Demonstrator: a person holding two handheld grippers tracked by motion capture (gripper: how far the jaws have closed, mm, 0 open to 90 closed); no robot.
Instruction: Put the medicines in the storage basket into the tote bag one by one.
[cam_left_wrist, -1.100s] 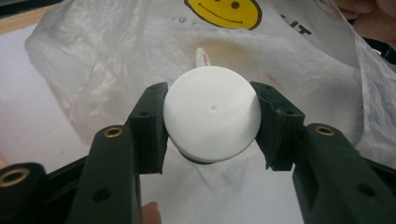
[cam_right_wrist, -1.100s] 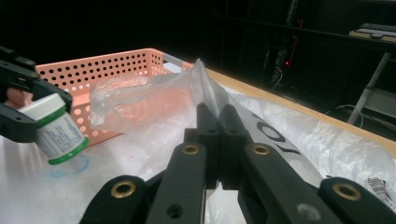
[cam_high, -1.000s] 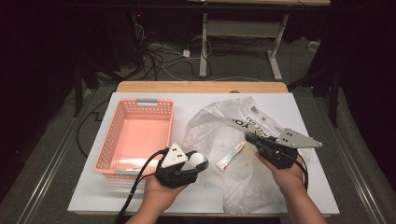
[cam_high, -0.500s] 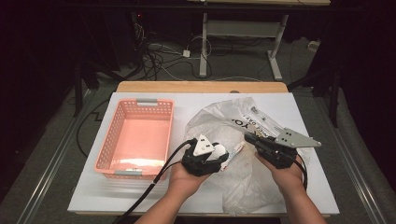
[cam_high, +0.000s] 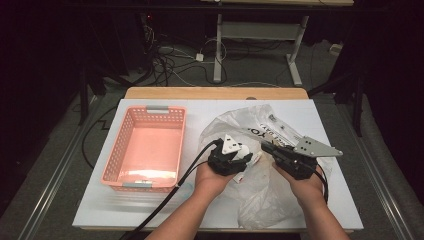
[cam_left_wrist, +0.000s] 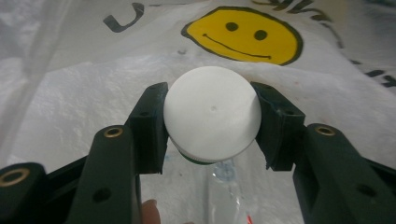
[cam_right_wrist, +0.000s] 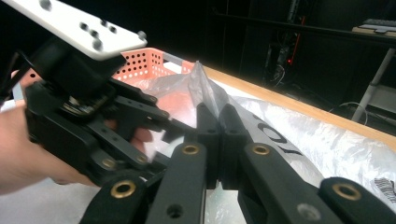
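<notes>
The clear plastic bottle with a round white cap (cam_left_wrist: 212, 114) sits clamped at the cap between the jaws of the left gripper (cam_high: 239, 159), over the crumpled translucent plastic bag printed with a yellow smiley face (cam_high: 272, 192). A second ago this gripper was near the front right corner of the pink perforated plastic basket (cam_high: 146, 147); it has since moved right and onto the bag, bottle in tow. The right gripper (cam_high: 268, 148) has stayed put, its jaws pinched together on a raised fold of the bag's film. The basket lies left of both grippers on the white table (cam_high: 95, 210), in the same spot as before.
</notes>
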